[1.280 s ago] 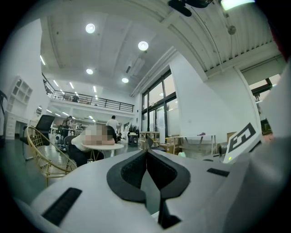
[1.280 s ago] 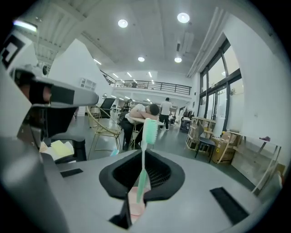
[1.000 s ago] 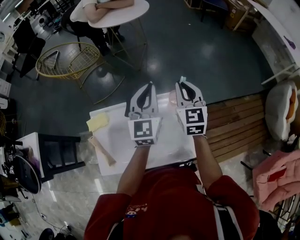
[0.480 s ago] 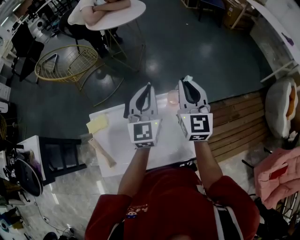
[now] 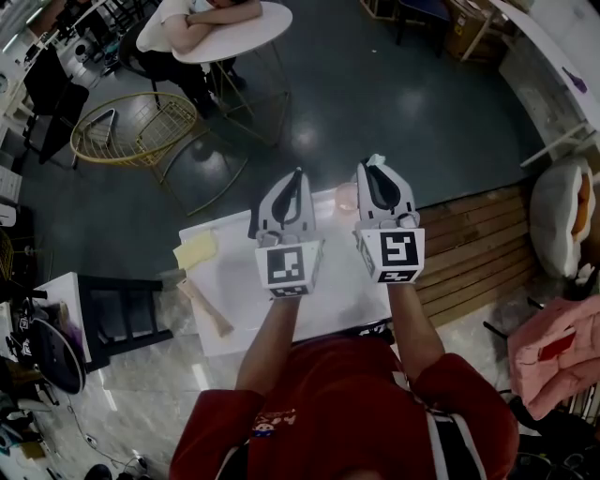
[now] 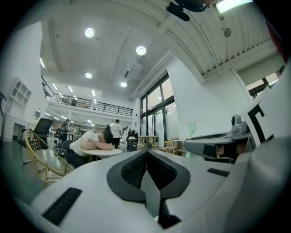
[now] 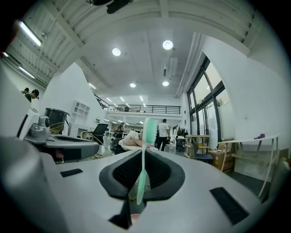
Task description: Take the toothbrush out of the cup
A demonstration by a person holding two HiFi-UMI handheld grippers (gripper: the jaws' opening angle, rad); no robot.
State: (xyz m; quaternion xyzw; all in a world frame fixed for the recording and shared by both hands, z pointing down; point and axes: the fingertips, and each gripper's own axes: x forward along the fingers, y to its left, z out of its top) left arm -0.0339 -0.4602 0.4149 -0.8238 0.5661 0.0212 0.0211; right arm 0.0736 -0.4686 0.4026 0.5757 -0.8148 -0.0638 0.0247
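A mint-green toothbrush [image 7: 144, 159] stands upright between the pads of my right gripper [image 7: 143, 164], bristle head up, and the jaws are shut on its handle. In the head view, my right gripper [image 5: 376, 167] hangs high above the white table [image 5: 234, 281], with the toothbrush tip [image 5: 368, 160] just showing. The pink cup [image 5: 346, 195] stands on the table's far edge, below and left of that gripper. My left gripper [image 5: 297, 173] is held level beside it. In the left gripper view, my left gripper [image 6: 146, 157] is shut, with nothing between its pads.
A yellow sponge [image 5: 195, 247] and a wooden-handled tool [image 5: 206, 304] lie on the table's left side. A wooden bench [image 5: 478, 246] adjoins the table on the right. Beyond are a gold wire chair [image 5: 141, 122] and a round table [image 5: 234, 28] with a person leaning on it.
My right gripper has risen a little towards the head camera with the toothbrush still in it. My left gripper has hardly moved.
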